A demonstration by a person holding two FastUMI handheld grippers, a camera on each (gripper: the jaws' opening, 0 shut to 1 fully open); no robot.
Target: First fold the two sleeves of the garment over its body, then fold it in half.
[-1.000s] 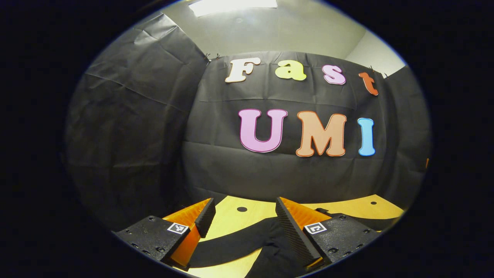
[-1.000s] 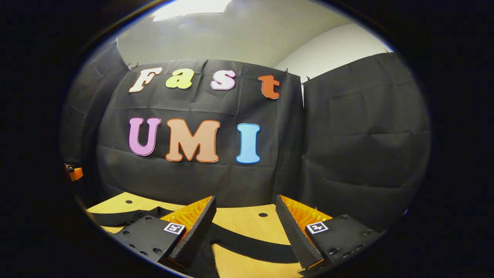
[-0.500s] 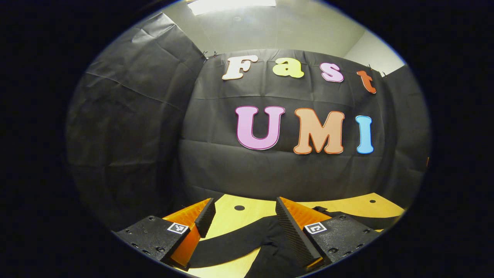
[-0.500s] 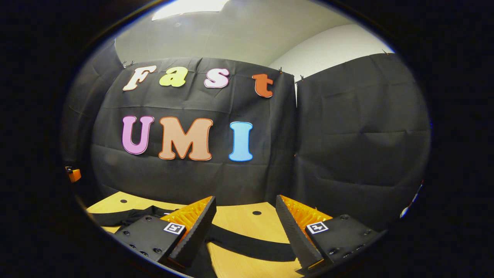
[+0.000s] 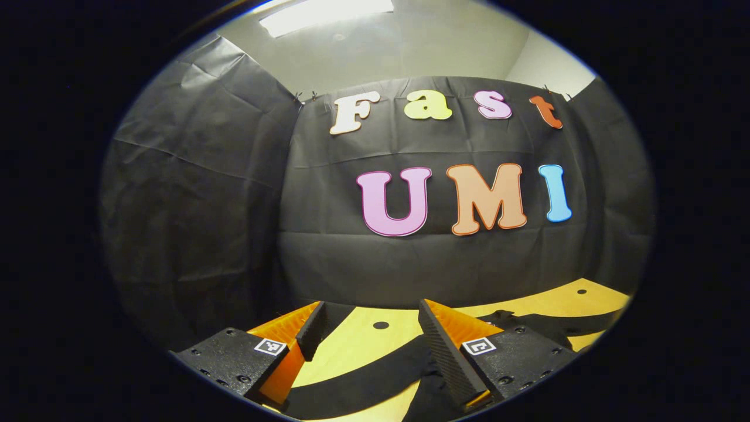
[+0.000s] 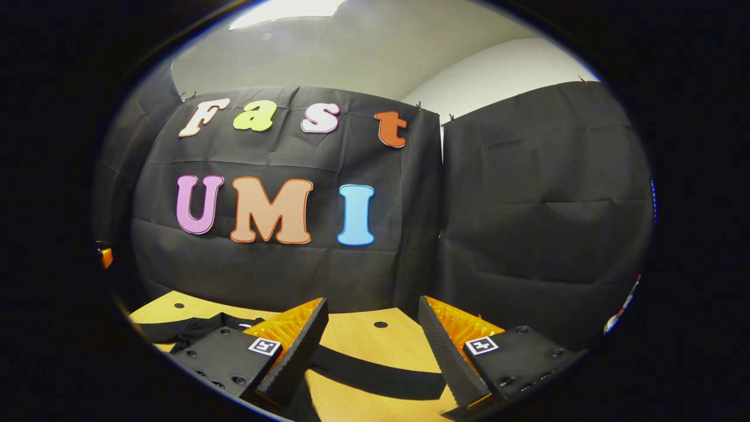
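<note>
Black fabric long-sleeved garment point(image 5: 375, 381) spread flat on the pale wooden worktop point(image 5: 351, 346); one sleeve point(image 6: 375, 375) runs crosswise just below each hand-held gripper, left point(image 5: 369, 337) and right point(image 6: 372, 337). Both gape wide, holding nothing; each is nearest its own sleeve.

Most of the black garment point(image 5: 375, 381) runs off the bottom edge in the left gripper view, so its outline is anyone's guess. In the right gripper view one sleeve point(image 6: 375, 375) disappears behind the right gripper's point(image 6: 372, 346) fingers.
</note>
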